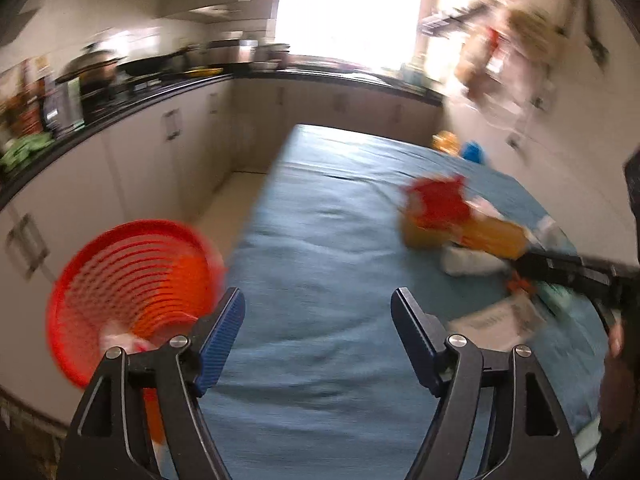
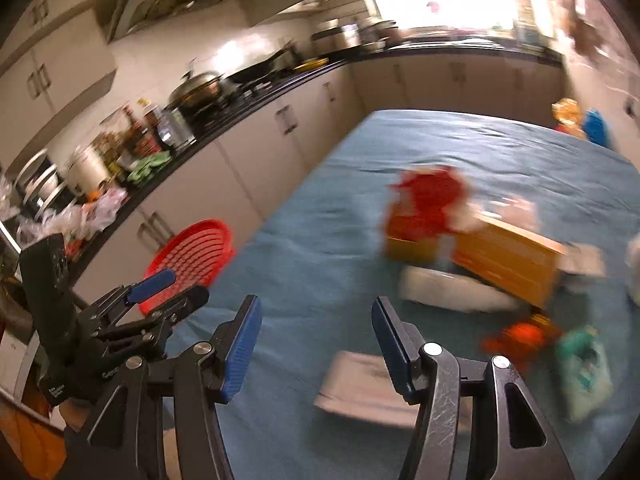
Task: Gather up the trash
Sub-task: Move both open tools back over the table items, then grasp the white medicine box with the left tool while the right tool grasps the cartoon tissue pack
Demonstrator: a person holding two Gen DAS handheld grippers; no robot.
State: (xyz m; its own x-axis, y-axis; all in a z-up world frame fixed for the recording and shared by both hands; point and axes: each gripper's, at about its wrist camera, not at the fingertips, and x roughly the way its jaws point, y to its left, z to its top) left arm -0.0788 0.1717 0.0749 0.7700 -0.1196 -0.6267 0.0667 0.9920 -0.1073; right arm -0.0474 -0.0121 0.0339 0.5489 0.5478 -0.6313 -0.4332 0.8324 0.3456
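Kitchen scene, both views smeared by motion.

Left gripper [image 1: 318, 308]: fingers spread wide, nothing between them, only blue cloth visible in the gap. Right gripper [image 2: 317, 318]: fingers likewise apart, empty, hung above the near end of the table.

Table [image 1: 320, 220] under a blue cloth, long, running away toward the bright window [image 1: 348, 4]. Left half of the cloth bare from the near end to the far edge. Left edge of the table bordered by a strip of pale floor [image 1: 232, 200], a narrow aisle between table and lower cabinets [image 1: 132, 160] under a dark counter [image 1: 120, 100].

Red mesh basket [image 1: 132, 280] at the table's left edge, beside the left gripper; mostly hollow, something pale and crumpled low inside, too blurred to name.

Trash bunched on the right half of the cloth: red wrapper [image 2: 434, 200] atop a yellow box [image 2: 508, 262], white packet [image 2: 448, 290] just in front, small orange scrap [image 2: 520, 334], pale green bag [image 2: 586, 372] near the right edge, flat white pack [image 2: 360, 384] closest, partly behind the right gripper's right finger. Two small objects, one orange and one blue, at the far right corner, unclear.

Right-hand side cramped against a wall; far edge close to the cabinets under the window.
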